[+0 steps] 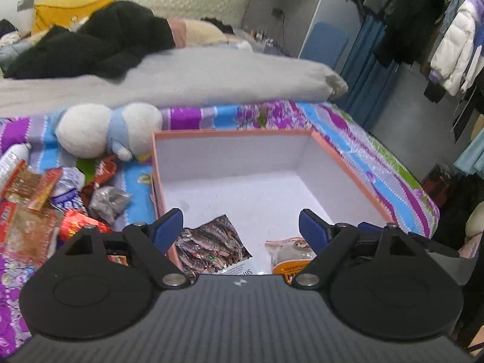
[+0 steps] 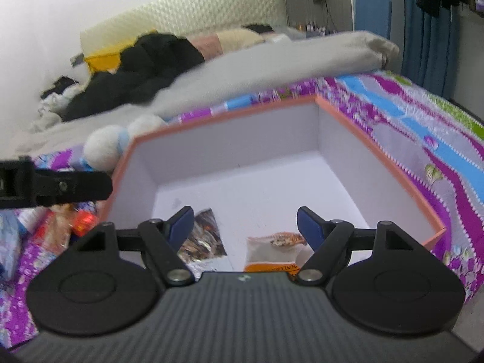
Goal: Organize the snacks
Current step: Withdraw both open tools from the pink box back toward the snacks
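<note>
An open box [image 1: 236,134] with a salmon rim and white inside sits on the bedspread; the right wrist view shows the same box [image 2: 378,148]. On its floor lie a dark foil snack packet [image 1: 211,245] [image 2: 202,236] and an orange-labelled packet [image 1: 290,257] [image 2: 272,252]. My left gripper [image 1: 240,230] hovers above the box's near edge, open, with nothing between its blue pads. Over the same spot my right gripper [image 2: 245,227] is open and holds nothing. A pile of loose snack packets [image 1: 45,205] lies left of the box.
A white and blue plush toy [image 1: 106,130] lies behind the snack pile, with a white bottle [image 1: 12,157] at the far left. A grey duvet [image 1: 211,75] and black clothes cover the bed beyond. The left gripper's finger [image 2: 60,187] crosses the right wrist view's left side.
</note>
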`<action>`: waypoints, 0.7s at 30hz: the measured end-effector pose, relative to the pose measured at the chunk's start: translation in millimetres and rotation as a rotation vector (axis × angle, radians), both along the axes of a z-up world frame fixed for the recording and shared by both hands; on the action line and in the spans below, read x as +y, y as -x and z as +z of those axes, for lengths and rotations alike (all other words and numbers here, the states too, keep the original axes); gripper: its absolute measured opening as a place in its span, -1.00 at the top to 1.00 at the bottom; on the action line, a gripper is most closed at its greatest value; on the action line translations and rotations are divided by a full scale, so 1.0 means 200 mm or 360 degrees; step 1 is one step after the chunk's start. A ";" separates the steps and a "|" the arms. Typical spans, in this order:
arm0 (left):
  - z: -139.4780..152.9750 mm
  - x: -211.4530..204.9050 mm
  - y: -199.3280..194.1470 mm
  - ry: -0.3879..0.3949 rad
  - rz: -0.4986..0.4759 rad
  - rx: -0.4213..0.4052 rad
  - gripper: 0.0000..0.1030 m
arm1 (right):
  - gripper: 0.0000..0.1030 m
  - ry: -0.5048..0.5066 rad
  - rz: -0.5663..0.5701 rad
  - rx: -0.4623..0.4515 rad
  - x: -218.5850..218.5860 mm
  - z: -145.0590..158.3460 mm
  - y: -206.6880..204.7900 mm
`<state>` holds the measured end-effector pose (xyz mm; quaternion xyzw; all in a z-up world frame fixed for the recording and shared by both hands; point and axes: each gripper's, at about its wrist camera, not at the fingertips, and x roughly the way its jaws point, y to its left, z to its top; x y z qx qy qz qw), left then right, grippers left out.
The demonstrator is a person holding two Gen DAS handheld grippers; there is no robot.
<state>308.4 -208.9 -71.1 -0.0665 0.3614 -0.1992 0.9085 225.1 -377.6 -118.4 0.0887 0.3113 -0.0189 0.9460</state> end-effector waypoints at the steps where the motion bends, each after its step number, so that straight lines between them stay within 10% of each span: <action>1: 0.03 0.02 0.03 0.0004 0.0006 -0.0016 -0.68 | -0.49 -0.0003 0.0000 -0.0024 0.01 0.03 0.03; 21: 0.20 0.55 0.50 0.0050 0.0171 -0.0222 -0.68 | -0.49 0.0028 0.0101 -0.0215 0.35 0.23 0.35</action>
